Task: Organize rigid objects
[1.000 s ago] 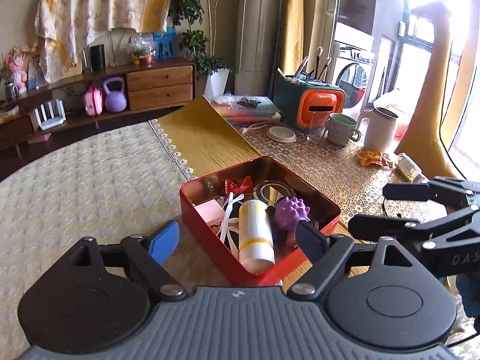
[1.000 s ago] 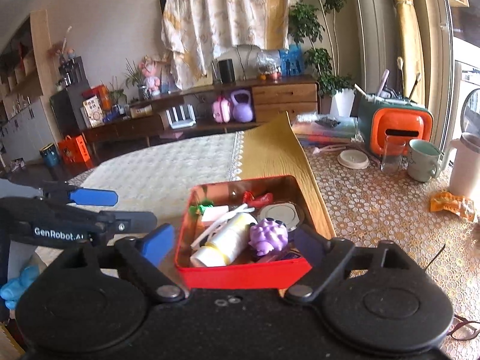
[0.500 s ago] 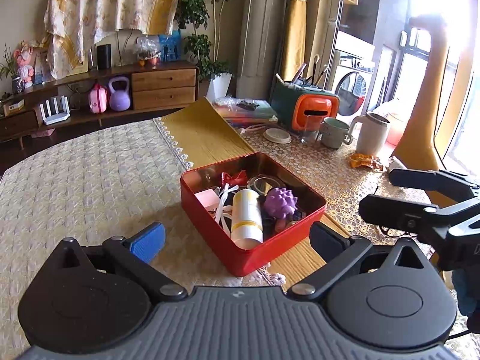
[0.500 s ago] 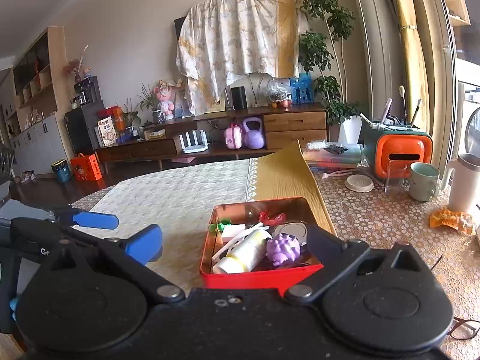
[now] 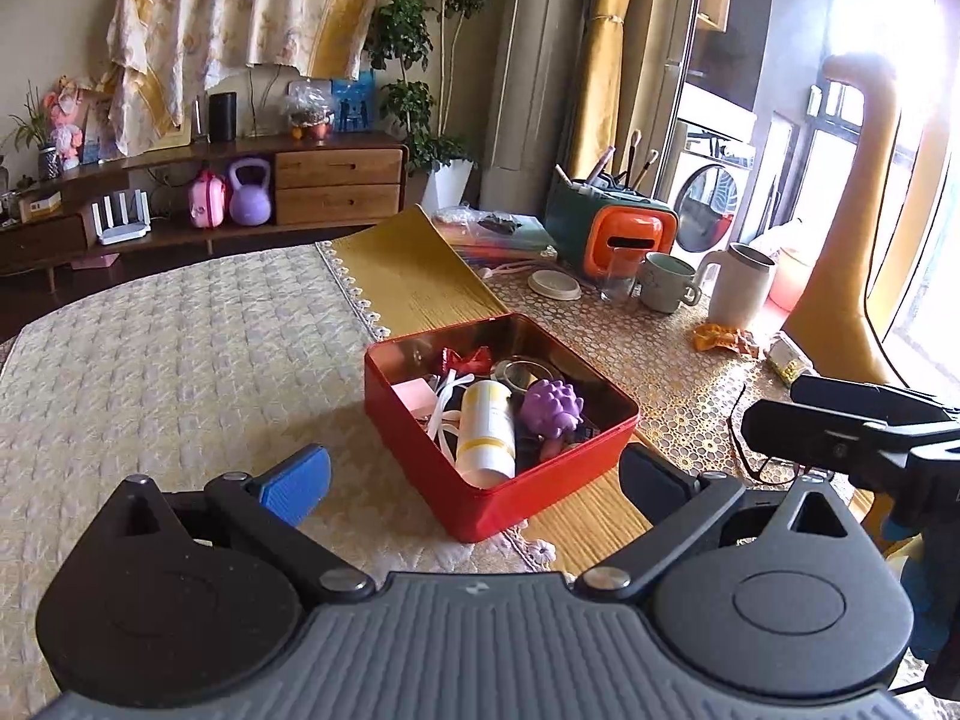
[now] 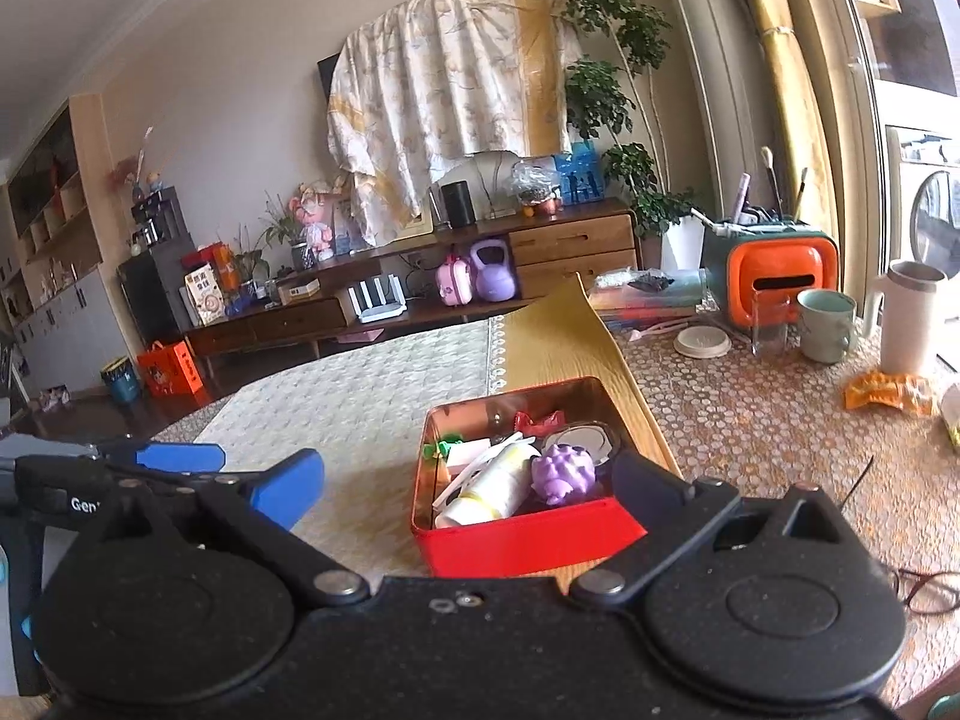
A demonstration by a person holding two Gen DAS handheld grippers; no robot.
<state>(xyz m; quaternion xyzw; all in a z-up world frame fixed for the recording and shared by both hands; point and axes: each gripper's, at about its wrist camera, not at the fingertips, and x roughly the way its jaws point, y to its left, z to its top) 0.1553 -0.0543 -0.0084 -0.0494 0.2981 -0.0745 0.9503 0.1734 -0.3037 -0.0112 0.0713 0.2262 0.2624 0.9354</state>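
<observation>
With both the left gripper [image 5: 474, 474] and right gripper [image 6: 468, 480] spread apart and empty just short of the filled red tin [image 5: 540, 492], sorting looks finished, leaving only withdrawal.

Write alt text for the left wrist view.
An open red tin on a table holds a white and yellow bottle, a purple spiky ball and other small items. The left claw is open and empty in front of it; the right claw shows at the right edge.
</observation>
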